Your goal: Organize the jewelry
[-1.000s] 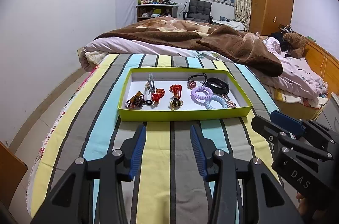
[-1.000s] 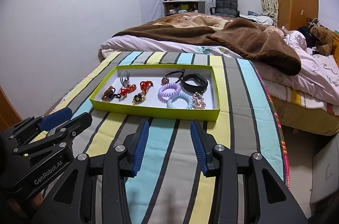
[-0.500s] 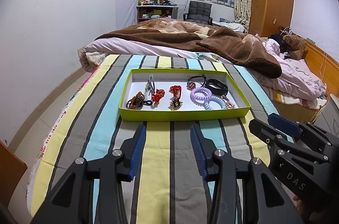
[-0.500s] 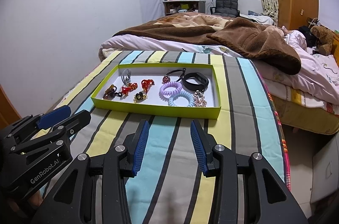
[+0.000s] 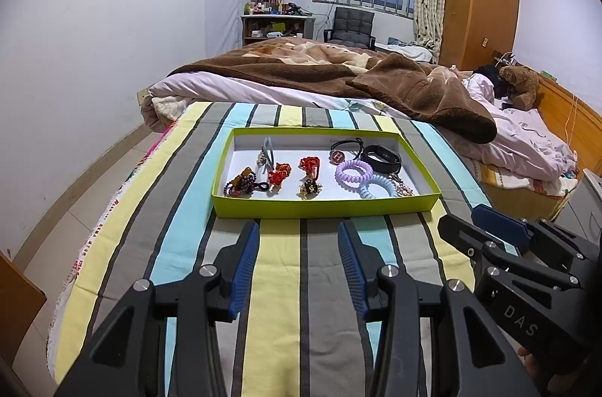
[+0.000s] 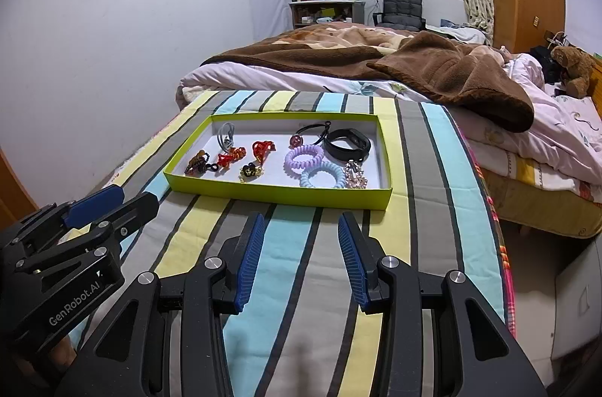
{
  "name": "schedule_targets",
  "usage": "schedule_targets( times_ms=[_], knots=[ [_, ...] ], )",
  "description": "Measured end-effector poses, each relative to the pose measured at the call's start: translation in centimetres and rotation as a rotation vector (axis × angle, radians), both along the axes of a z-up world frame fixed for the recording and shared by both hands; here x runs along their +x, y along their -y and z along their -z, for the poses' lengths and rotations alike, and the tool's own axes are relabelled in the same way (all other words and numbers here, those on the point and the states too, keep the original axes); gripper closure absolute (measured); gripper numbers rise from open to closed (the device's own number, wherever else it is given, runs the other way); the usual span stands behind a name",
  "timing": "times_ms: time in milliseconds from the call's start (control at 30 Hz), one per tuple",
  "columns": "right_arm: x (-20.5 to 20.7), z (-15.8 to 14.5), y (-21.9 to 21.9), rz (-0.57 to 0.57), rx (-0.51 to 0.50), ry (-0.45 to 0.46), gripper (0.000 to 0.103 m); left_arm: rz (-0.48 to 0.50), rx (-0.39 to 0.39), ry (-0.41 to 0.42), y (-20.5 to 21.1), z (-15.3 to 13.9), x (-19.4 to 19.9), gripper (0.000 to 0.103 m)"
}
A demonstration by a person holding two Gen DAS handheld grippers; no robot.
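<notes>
**Both grippers hover short of the jewelry tray**

All the jewelry visible lies inside the green tray (image 5: 327,205) on the striped bedcover (image 5: 278,284): beaded bracelet (image 5: 240,184) at about 8 o'clock in the tray, red knotted charms (image 5: 279,173) near the middle, purple coil band (image 5: 353,170) and blue coil band (image 5: 377,187) toward 4 o'clock, black wristband (image 5: 380,157) at 2 o'clock. Nothing lies loose on the cover. That fits pieces already gathered as well as pieces waiting to be sorted; the pictures do not settle which.

Any pick here would go best from above on one piece alone, as the coil bands overlap and the tiny chain by the blue one is too small to read clearly, perhaps tangled.

The left gripper (image 5: 299,239) sits at the tray's 6 o'clock, jaws spread wide with nothing between them, pointing level at the tray. The right gripper (image 6: 301,231) is alongside at 5 o'clock, likewise wide and empty, well apart from the tray's near wall.
</notes>
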State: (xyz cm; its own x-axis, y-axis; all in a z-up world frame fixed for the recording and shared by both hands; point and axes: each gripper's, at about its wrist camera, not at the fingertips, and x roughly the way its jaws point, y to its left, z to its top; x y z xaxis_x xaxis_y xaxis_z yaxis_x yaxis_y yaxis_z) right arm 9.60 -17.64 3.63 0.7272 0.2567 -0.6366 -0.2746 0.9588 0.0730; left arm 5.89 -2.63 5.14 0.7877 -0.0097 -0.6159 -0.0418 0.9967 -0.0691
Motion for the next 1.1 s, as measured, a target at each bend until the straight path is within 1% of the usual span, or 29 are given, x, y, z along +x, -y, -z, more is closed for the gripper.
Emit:
schedule_targets(
  times_ms=[1000,1100],
  knots=[
    [-0.14,0.01,-0.18,-0.001,-0.002,-0.005,0.061,-0.009,0.003,-0.010,-0.04,0.06,0.07,0.058],
    [-0.09,0.37,-0.24,-0.001,-0.002,-0.008,0.061,-0.007,0.002,-0.010,-0.02,0.12,0.13,0.058]
  ],
)
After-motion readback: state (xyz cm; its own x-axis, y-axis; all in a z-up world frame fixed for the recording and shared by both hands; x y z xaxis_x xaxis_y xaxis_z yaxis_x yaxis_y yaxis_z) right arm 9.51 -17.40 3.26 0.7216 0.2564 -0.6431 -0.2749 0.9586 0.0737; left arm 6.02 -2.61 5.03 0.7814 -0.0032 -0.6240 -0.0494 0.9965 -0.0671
